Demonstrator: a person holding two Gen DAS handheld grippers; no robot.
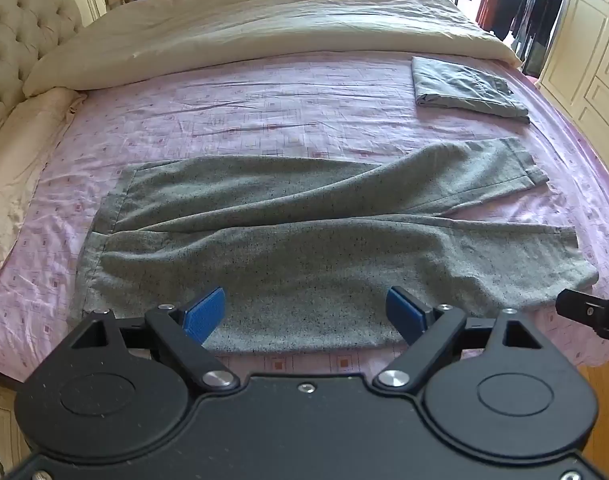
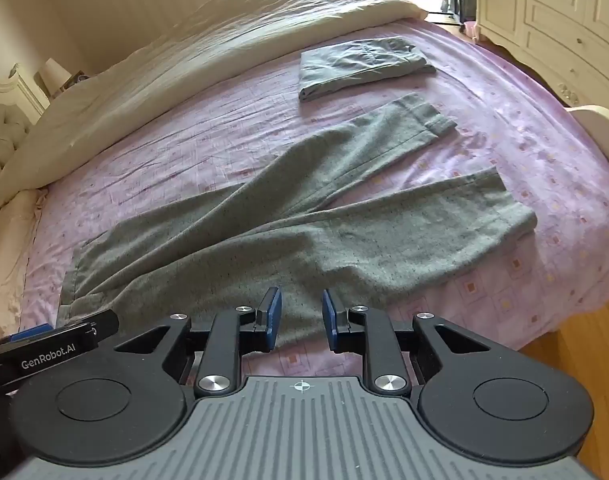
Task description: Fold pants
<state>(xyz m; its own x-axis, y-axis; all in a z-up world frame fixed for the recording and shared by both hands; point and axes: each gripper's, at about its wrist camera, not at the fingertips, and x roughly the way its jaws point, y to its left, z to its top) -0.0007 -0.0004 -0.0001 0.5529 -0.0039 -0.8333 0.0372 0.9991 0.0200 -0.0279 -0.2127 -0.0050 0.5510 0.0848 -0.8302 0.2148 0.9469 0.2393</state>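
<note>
**Hovering over the near edge of unfolded grey pants, both claws empty**

Listing near to far, as placed from each claw.

1. Left claw (image 1: 304, 314): blue pads spread wide, nothing between them but the cloth lying below; holds nothing. It is pitched steeply down at the near hem of the garment.

2. Right claw (image 2: 302, 320): pads parted to a narrow gap, nothing pinched; cloth shows through the gap. Also pitched down. It sits beside the left claw, toward the leg-cuff side.

3. Pants (image 1: 304, 240): grey speckled, lying flat on the bed (image 1: 264, 96), directly ahead of and beneath both claws. Long axis runs crosswise to both claws: waistband off to the left, two leg ends off to the right. Legs splay apart, the far one angling away. The near edge lies just ahead of both sets of pads.

4. Governing relation, judged: the left claw is nearer the waistband, the right claw nearer the cuffs. A likely next move is to take the near leg's edge at two spots and carry it away, over the far leg.

5. Folded grey garment (image 1: 468, 88): beyond the pants, far right, well apart.

6. Cream duvet (image 1: 264, 20): farthest, heaped along the bed's far side.
</note>
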